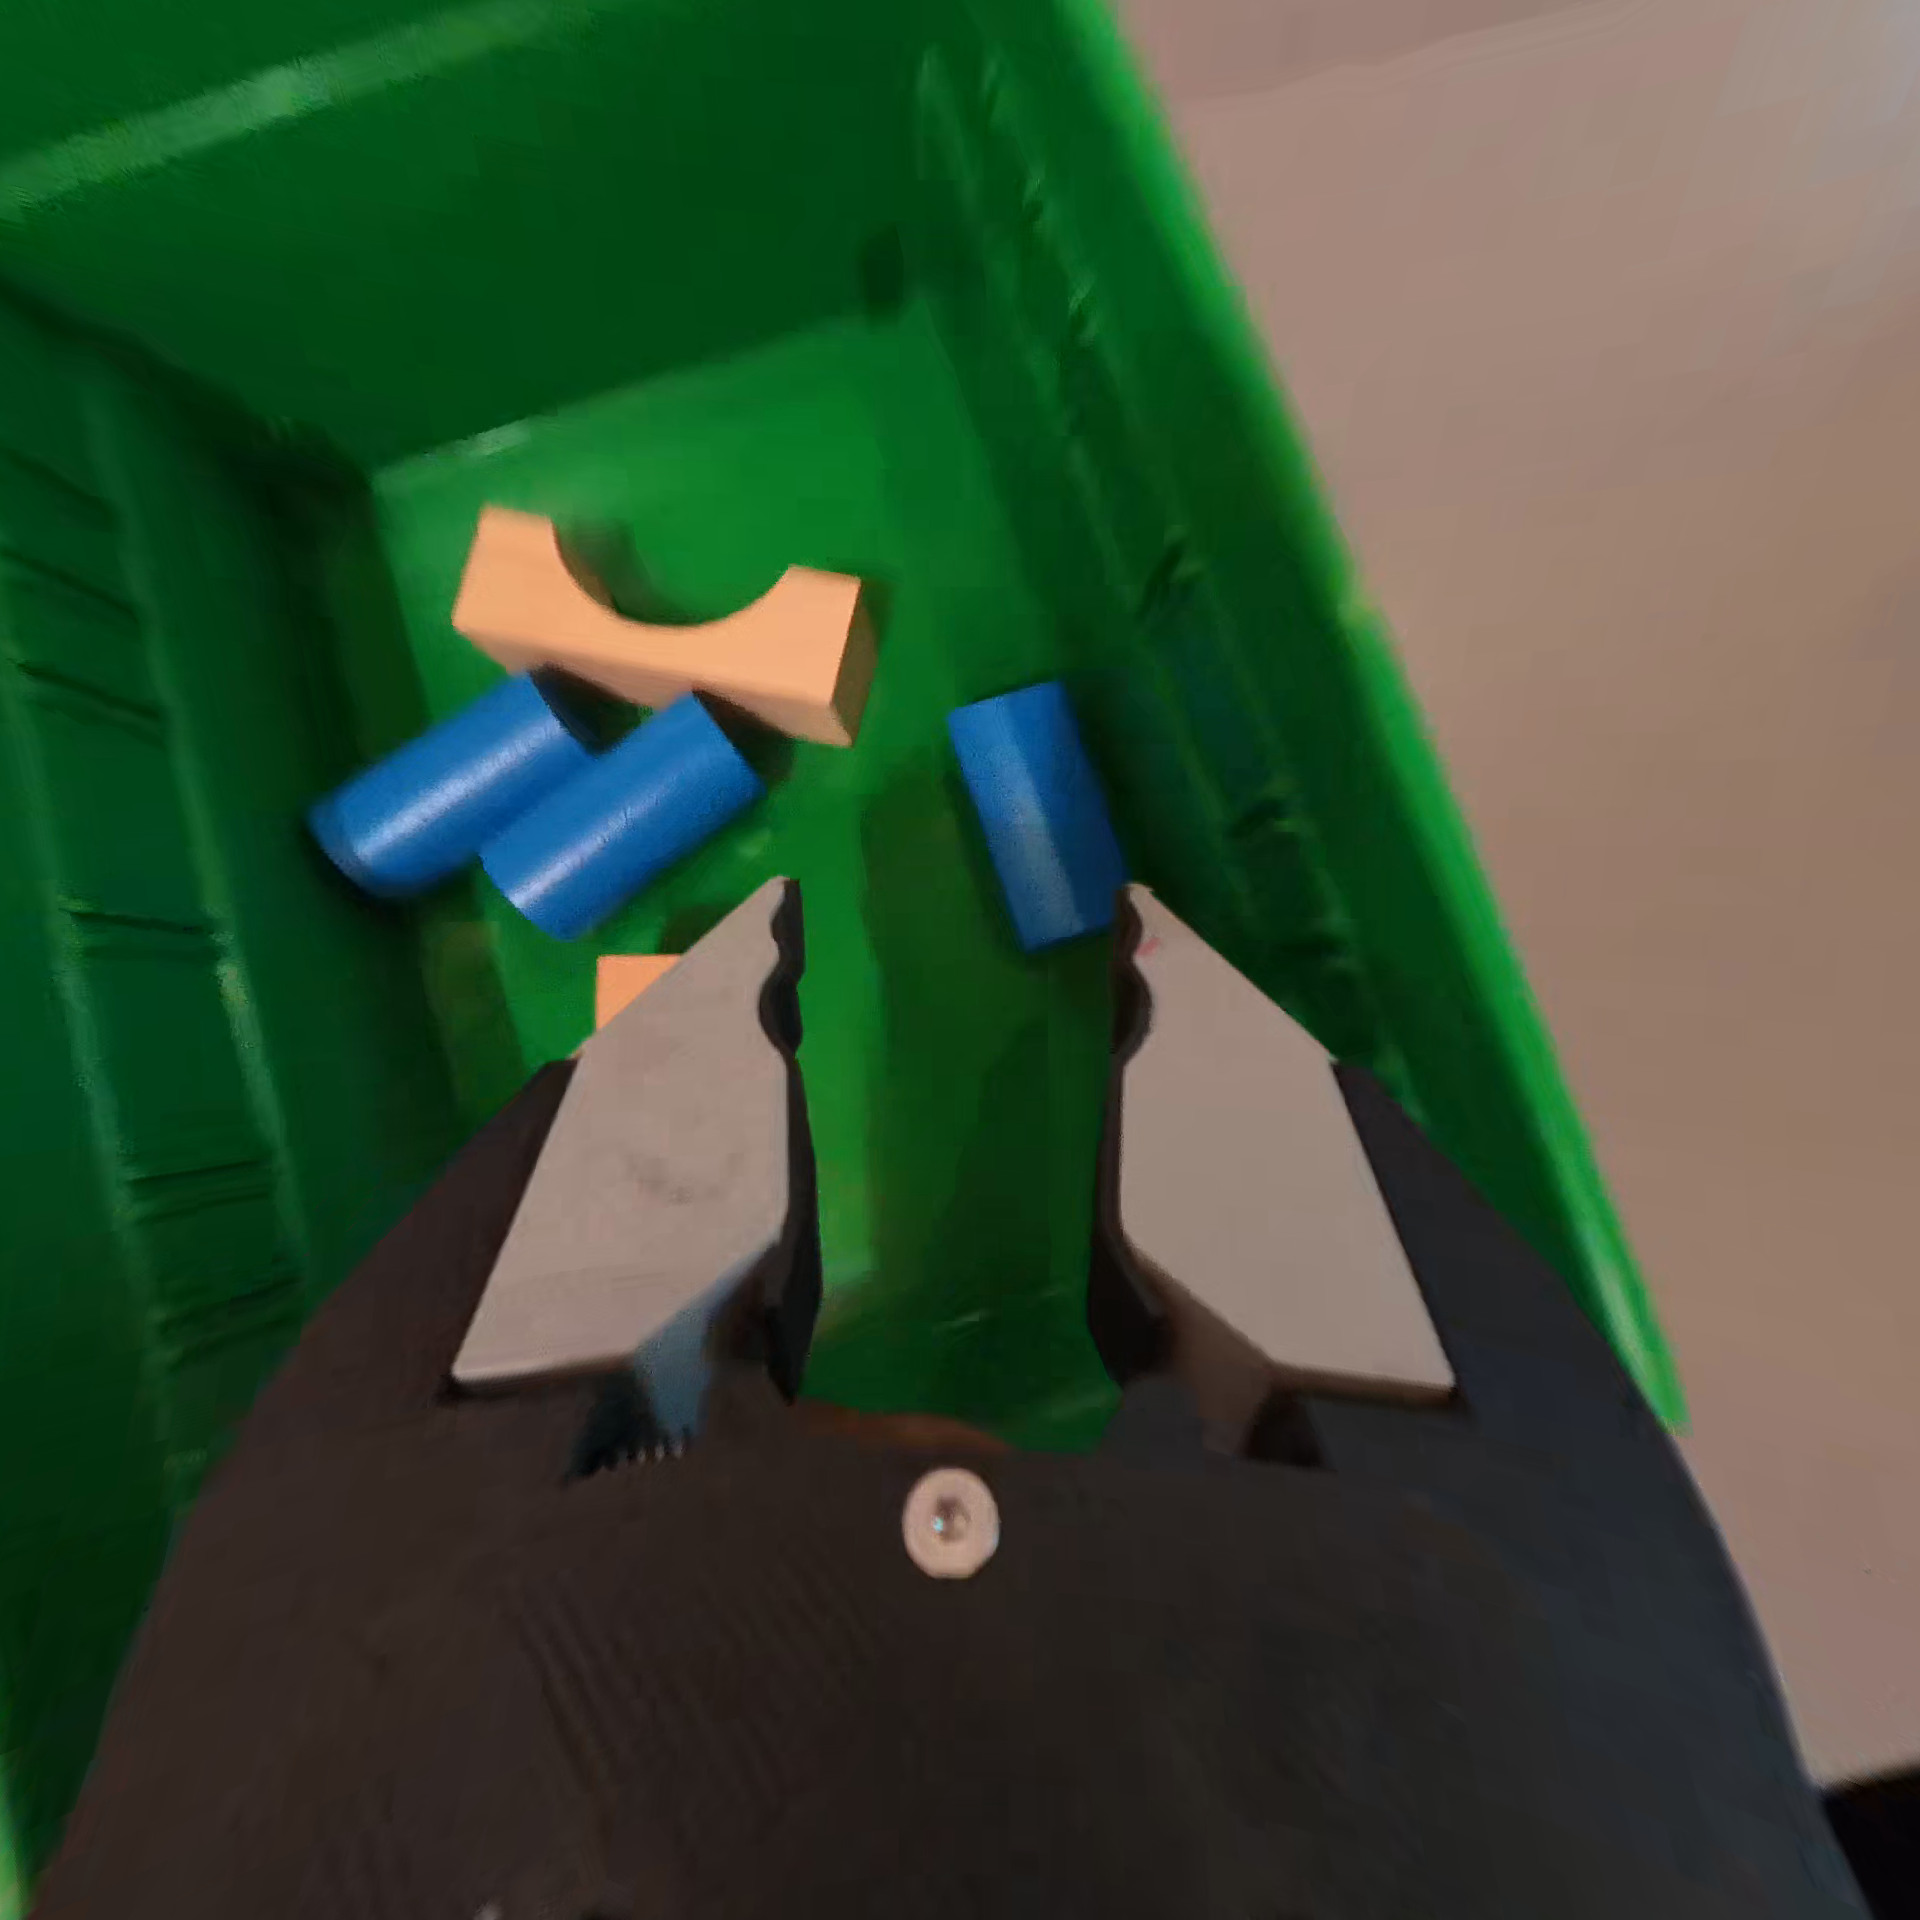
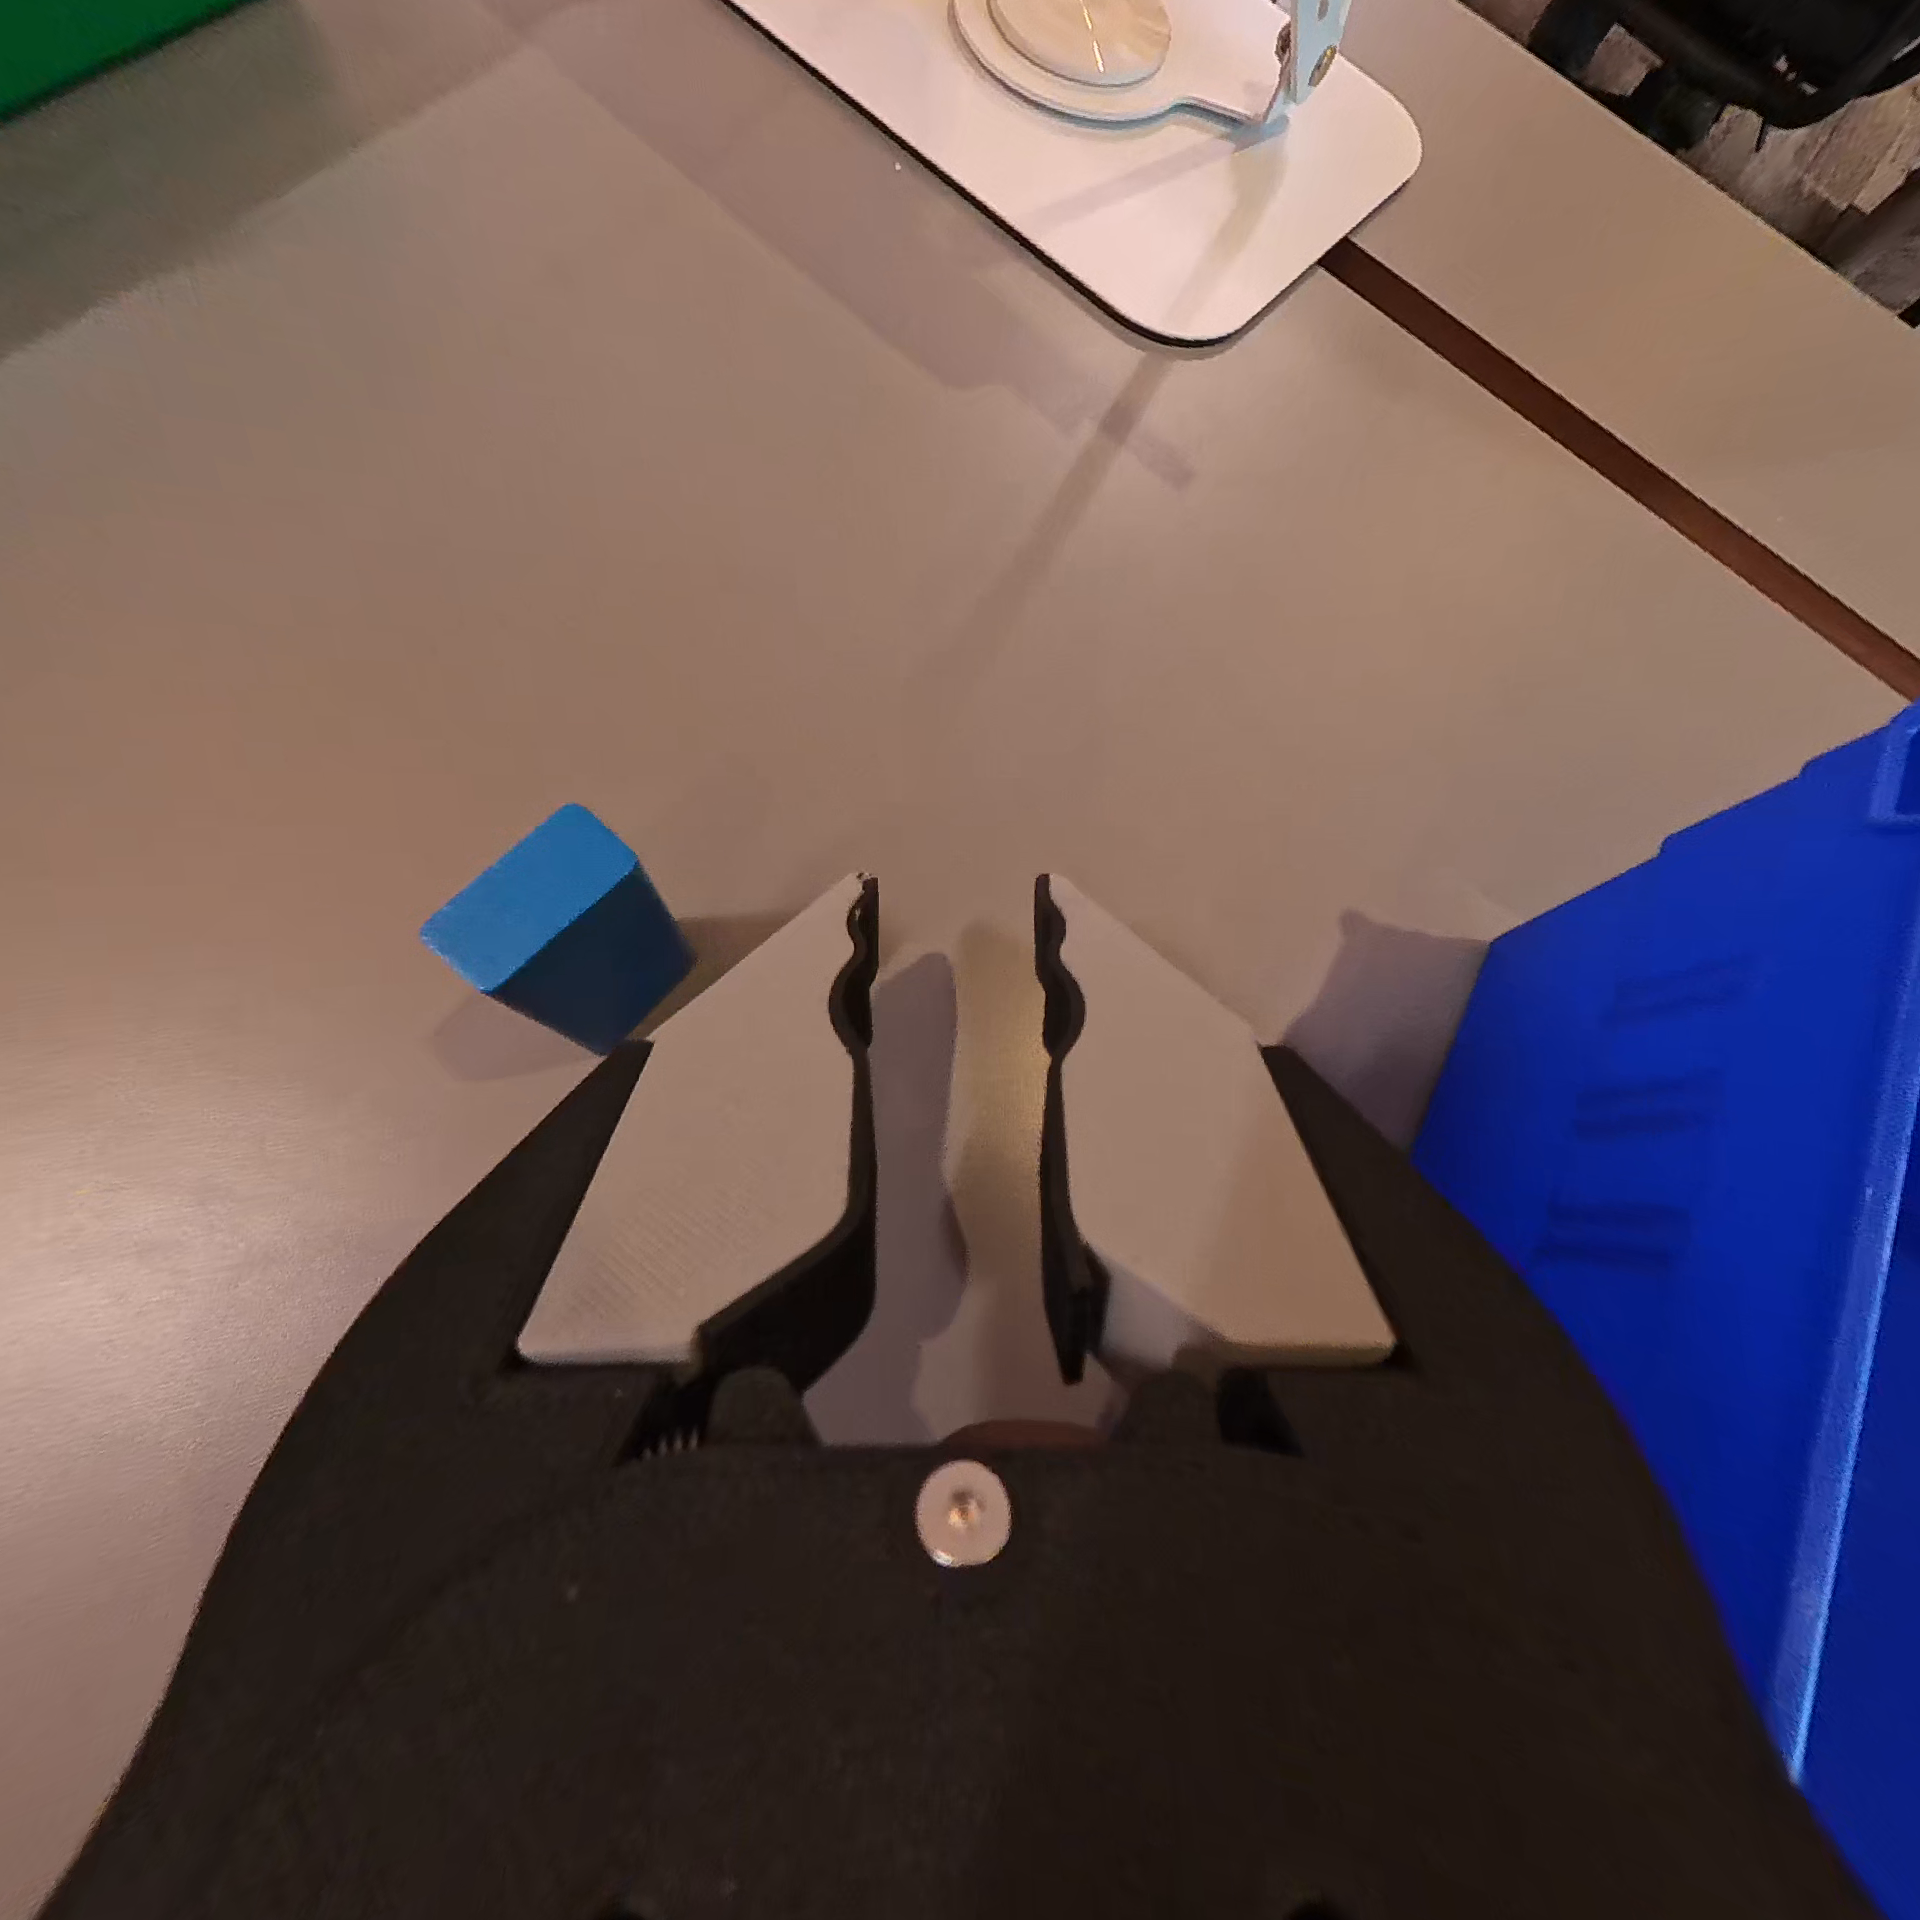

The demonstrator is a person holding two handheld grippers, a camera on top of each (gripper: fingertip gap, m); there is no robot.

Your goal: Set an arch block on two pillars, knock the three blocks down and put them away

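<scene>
Currently, L wrist view:
Left gripper [image 1: 961,894]: jaws wide apart, nothing held, over green bin [image 1: 644,312].
Arch block [image 1: 665,639]: wood, on bin floor, touching two blue cylinders [image 1: 540,800].
Third blue cylinder [image 1: 1034,816]: apart, by bin's right wall.
R wrist view:
Right gripper [image 2: 956,883]: jaws parted, empty, above table [image 2: 623,520].
Blue block [image 2: 556,925]: on table, just left of fingers.
Blue bin [image 2: 1704,1195]: right edge.

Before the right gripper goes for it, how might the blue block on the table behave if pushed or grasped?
The blue block looks rigid, with flat faces, so it should slide, not roll. Its sides seem to taper, so pads might slip; painted surface looks smooth.
</scene>
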